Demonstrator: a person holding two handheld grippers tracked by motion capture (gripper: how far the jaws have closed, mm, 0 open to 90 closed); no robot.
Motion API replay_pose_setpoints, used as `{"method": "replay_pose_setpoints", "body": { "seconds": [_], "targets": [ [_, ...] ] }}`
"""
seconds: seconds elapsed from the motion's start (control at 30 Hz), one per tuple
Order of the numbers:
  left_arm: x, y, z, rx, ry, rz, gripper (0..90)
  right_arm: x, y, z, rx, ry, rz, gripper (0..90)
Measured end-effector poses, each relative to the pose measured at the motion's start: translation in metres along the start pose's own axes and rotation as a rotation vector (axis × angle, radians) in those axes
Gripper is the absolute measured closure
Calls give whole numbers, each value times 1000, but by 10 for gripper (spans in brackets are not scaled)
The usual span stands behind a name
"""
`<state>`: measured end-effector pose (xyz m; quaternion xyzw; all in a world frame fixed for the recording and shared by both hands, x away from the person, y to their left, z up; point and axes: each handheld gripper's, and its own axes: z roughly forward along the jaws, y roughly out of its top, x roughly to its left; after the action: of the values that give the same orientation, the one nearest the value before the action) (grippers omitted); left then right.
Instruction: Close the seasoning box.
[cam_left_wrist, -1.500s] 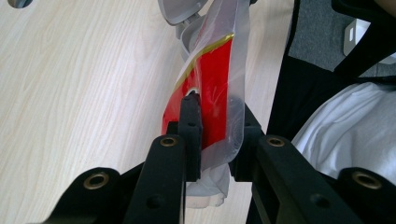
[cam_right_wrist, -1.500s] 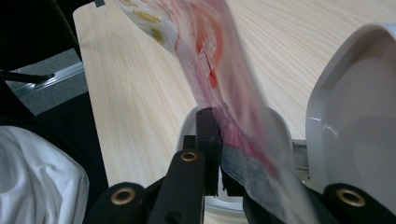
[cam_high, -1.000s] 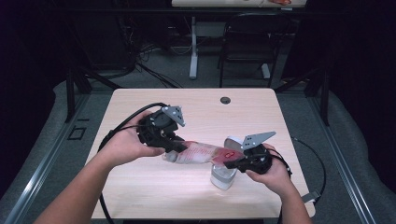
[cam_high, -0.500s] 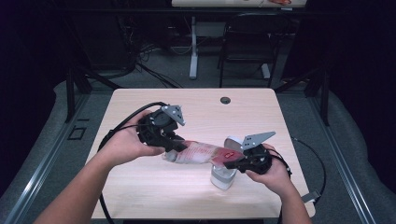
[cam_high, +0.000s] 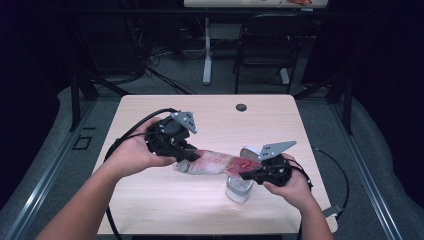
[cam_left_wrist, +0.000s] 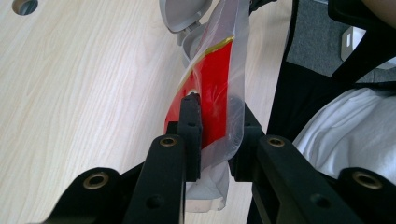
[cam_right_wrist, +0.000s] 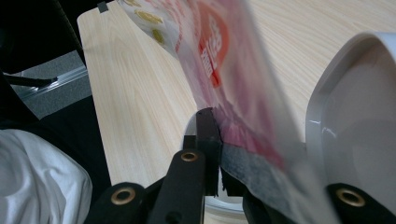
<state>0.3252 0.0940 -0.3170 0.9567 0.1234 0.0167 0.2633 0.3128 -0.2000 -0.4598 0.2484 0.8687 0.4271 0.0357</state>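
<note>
- Snack bag (cam_high: 215, 162), red and clear plastic, is stretched in the air between two hand-held grippers, low over a light wooden table (cam_high: 150, 200).
- Its right end hangs over a small grey bin (cam_high: 239, 189) whose flip lid (cam_high: 248, 151) stands open; the bin sits on the table near the person's right hand (cam_high: 292, 185).
- Left gripper (cam_high: 187, 154), held in the person's left hand (cam_high: 131, 156), has its jaws pressed together on one end of the bag; in the left gripper view (cam_left_wrist: 212, 123) the red plastic is pinched flat between them.
- Right gripper (cam_high: 246, 174) has its jaws clamped on the other end of the bag, just above the bin's mouth.
- Step in hand, as a judgement: feeding the bag into the bin, or tipping its contents there.
- Doing it well likely means keeping the right end centred over the opening, lowering that end first, and having the left gripper follow so the plastic does not snag on the lid.
- Letting go too early could drop the bag onto the table beside the bin.
</note>
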Motion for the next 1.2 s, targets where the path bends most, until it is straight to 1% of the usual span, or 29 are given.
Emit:
{"method": "replay_pose_setpoints", "body": {
  "seconds": [0.47,0.73,1.03,1.2],
  "targets": [
    [0,2,1,-3,0,3,787,-2,-1,-1,1,-3,6,878],
    [-1,6,-2,-5,7,12,788,-1,0,-4,-13,-1,5,878],
    [-1,10,-3,-11,8,11,789,-2,-1,-5,-21,-1,13,878],
    [0,11,-2,-10,7,14,789,-3,-1,-5,-14,-3,11,878]
  ]
}}
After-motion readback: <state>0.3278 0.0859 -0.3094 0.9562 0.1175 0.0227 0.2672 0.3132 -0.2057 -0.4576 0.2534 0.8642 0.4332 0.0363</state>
